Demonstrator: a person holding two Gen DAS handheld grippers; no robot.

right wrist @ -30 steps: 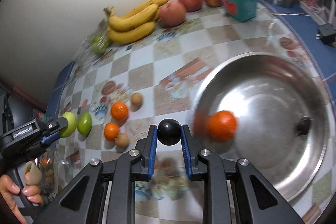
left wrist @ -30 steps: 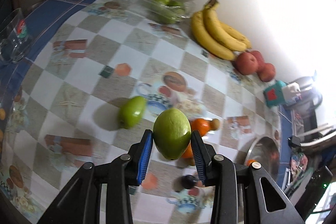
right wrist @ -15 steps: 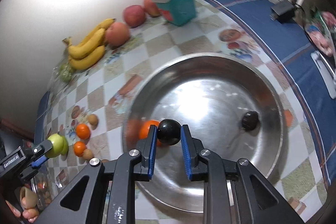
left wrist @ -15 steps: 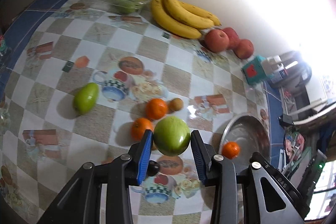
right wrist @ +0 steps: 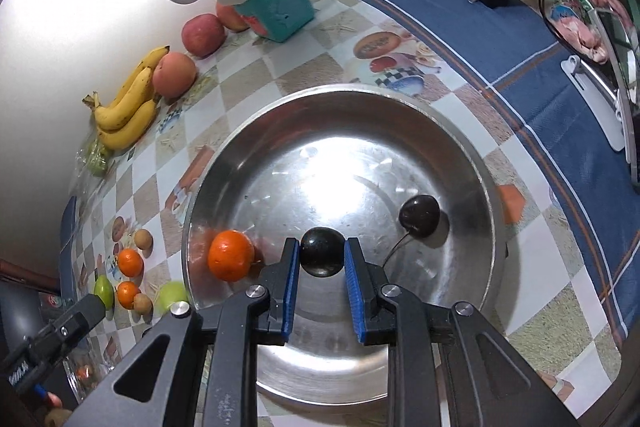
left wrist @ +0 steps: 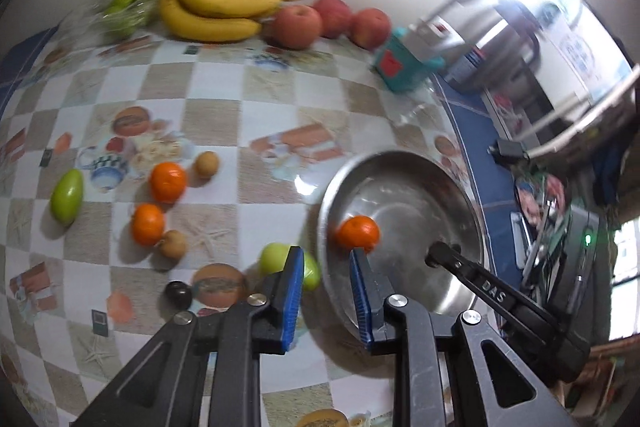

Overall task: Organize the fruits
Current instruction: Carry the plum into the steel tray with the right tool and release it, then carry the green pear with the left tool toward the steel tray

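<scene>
Right gripper (right wrist: 319, 261) jaws clamped on dark round fruit (right wrist: 322, 256), held above steel bowl (right wrist: 460, 147): small, smooth, light, likely slippery; grip across widest part, gently.

Left gripper (left wrist: 323, 289) jaws narrow, empty; green fruit (left wrist: 274, 259) lies on desk (left wrist: 260, 107) beside bowl.

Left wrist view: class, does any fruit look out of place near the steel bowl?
Yes. The round green fruit lies on the checked tablecloth just outside the rim of the round steel bowl, beside the empty left hand-held gripper, while an orange mandarin sits inside. It seems to have missed the bowl.
</scene>
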